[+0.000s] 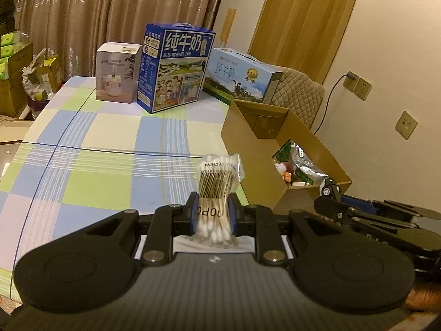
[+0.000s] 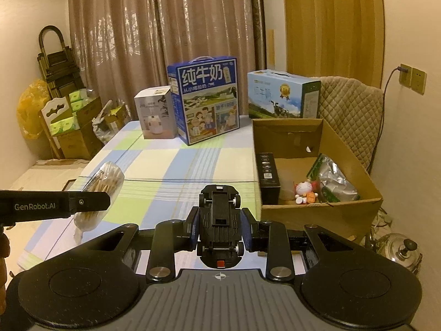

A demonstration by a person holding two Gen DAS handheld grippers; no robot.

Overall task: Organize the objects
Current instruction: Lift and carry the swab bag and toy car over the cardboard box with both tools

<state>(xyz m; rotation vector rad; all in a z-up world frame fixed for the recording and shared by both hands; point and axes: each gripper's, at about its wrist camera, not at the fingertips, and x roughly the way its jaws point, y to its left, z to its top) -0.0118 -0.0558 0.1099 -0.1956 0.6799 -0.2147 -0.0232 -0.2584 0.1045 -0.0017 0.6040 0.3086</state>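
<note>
My left gripper [image 1: 212,211] is shut on a clear bag of cotton swabs [image 1: 219,176] and holds it above the checked tablecloth [image 1: 110,143]. The bag also shows in the right wrist view [image 2: 106,180], left of my right gripper. My right gripper [image 2: 219,226] is shut on a black toy car [image 2: 219,218], underside up, held above the table just left of an open cardboard box [image 2: 317,209]. The box [image 1: 248,149] holds a black carton [image 2: 268,176], a silver-green pouch [image 2: 335,179] and a small cat figure [image 2: 303,190].
At the table's far end stand a white humidifier box [image 1: 117,75], a tall blue milk carton case [image 1: 176,69] and a light blue milk case [image 1: 242,75]. A quilted chair [image 2: 352,115] stands behind the box. A steel kettle [image 2: 399,248] sits low right.
</note>
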